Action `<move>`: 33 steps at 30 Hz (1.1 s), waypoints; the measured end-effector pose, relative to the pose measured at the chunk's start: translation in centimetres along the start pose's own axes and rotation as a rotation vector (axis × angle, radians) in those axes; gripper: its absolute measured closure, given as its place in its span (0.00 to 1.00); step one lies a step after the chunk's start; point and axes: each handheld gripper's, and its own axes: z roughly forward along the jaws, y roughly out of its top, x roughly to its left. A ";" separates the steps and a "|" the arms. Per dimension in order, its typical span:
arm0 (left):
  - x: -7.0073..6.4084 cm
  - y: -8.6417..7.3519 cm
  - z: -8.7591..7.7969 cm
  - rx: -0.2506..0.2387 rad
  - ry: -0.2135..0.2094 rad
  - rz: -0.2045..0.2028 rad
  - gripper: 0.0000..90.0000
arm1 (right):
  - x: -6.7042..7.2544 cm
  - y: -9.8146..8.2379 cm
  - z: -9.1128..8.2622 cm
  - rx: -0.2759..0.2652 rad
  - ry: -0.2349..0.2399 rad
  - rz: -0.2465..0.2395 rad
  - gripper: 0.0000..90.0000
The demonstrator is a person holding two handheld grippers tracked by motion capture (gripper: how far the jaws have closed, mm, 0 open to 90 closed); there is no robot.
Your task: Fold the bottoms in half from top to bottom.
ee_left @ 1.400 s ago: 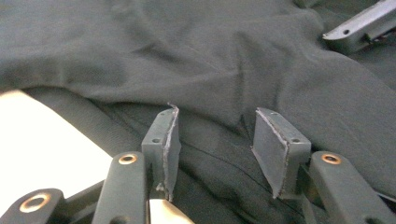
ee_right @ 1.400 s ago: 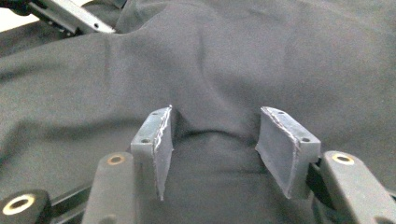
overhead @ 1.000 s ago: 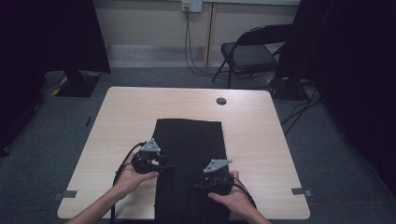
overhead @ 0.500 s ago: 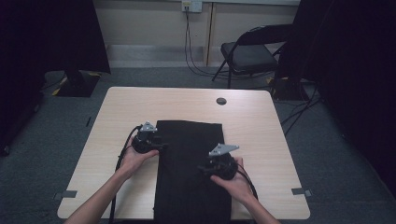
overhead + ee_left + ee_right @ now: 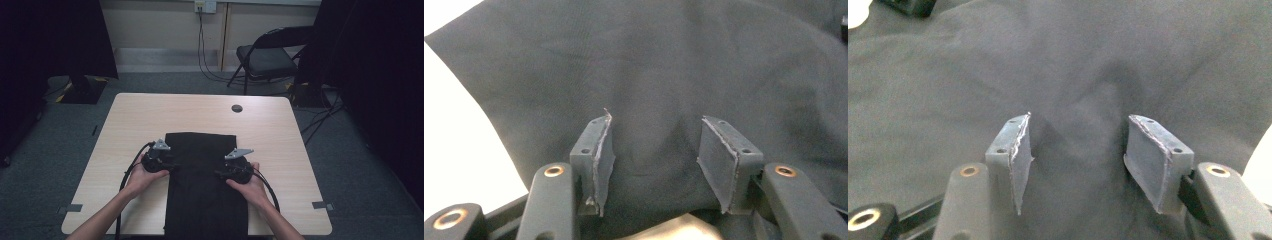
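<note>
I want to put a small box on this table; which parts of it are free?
The table is bare left of the black cloth, right of it, and behind it around the round grommet. It is crowded mid-table, where the left gripper and right gripper work at the cloth's edges.

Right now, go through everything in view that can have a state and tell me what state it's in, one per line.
Black cloth: spread flat on the table, near end hanging over the front edge.
Left gripper: jaws apart over the cloth, nothing pinched.
Right gripper: jaws apart over the cloth, nothing pinched.
Folding chair: unfolded, empty.
Table: upright.
</note>
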 end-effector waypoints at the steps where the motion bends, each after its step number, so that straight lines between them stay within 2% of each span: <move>1: -0.6 -0.4 -0.6 0.022 -0.018 0.016 0.56 | 0.5 -0.4 -0.3 0.004 0.010 -0.007 0.48; 3: -1.3 -1.2 -1.2 0.022 -0.050 0.013 0.57 | 1.4 -1.0 -1.1 0.016 0.027 -0.020 0.48; 4: -1.3 -1.2 -1.2 0.022 -0.050 0.013 0.57 | 1.4 -1.0 -1.1 0.016 0.027 -0.020 0.48; 5: -1.5 -1.4 -1.8 0.034 -0.078 0.017 0.58 | 2.1 -1.5 -1.9 0.041 0.043 -0.024 0.47; 7: -0.9 -0.9 -2.4 0.022 -0.081 0.005 0.54 | 2.1 -1.5 -2.3 0.044 0.050 -0.035 0.41; 8: -0.2 -0.5 -2.9 -0.026 -0.069 -0.014 0.51 | 1.8 -1.2 -2.4 0.037 0.047 -0.036 0.38; 9: 0.5 -0.2 -3.2 -0.047 -0.060 -0.042 0.51 | 1.1 -0.9 -2.6 0.021 0.041 -0.018 0.34; 10: 0.5 -0.2 -3.2 -0.047 -0.060 -0.042 0.49 | 1.1 -0.9 -2.6 0.021 0.041 -0.018 0.34; 11: 2.7 0.6 -3.5 -0.094 -0.021 -0.112 0.47 | -1.2 0.0 -2.8 -0.026 0.058 0.076 0.25; 12: 3.6 0.7 -3.4 -0.105 0.006 -0.144 0.47 | -1.9 0.4 -2.8 -0.036 0.042 0.089 0.23; 13: 3.6 0.7 -3.4 -0.105 0.006 -0.144 0.46 | -2.8 0.8 -2.7 -0.048 0.014 0.093 0.22; 14: 5.2 0.8 -2.7 -0.112 0.035 -0.184 0.43 | -3.6 1.2 -2.4 -0.054 0.002 0.099 0.20; 16: 6.4 0.9 -1.8 -0.102 0.041 -0.210 0.40 | -5.2 2.1 -1.5 -0.063 -0.028 0.127 0.21; 18: 6.6 1.0 -1.4 -0.093 0.038 -0.204 0.38 | -6.0 2.7 -0.8 -0.050 -0.046 0.124 0.20; 19: 6.8 1.6 -0.3 -0.071 0.049 -0.177 0.36 | -6.7 3.2 -0.2 -0.051 -0.067 0.132 0.21; 20: 6.9 2.0 0.1 -0.055 0.050 -0.151 0.35 | -7.1 3.4 0.1 -0.047 -0.064 0.133 0.21; 22: 6.8 2.1 0.3 -0.061 0.052 -0.149 0.32 | -7.4 3.8 0.7 -0.041 -0.078 0.123 0.24; 23: 6.9 2.7 1.1 -0.026 0.076 -0.105 0.32 | -7.5 3.9 1.2 -0.035 -0.094 0.112 0.23; 24: 6.9 2.8 1.4 -0.020 0.075 -0.094 0.32 | -7.6 3.9 1.5 -0.034 -0.080 0.124 0.21; 27: 7.1 2.8 2.0 -0.021 0.050 -0.109 0.30 | -7.8 4.2 2.1 -0.035 -0.076 0.133 0.19; 29: 6.8 2.8 2.3 -0.007 0.047 -0.080 0.29 | -8.0 4.3 2.5 -0.032 -0.077 0.127 0.19; 31: 6.5 2.9 2.5 -0.020 0.023 -0.071 0.29 | -8.2 4.2 2.8 -0.022 -0.085 0.131 0.17; 33: 6.3 3.0 2.6 -0.022 0.015 -0.073 0.28 | -8.4 3.9 3.2 -0.011 -0.074 0.139 0.17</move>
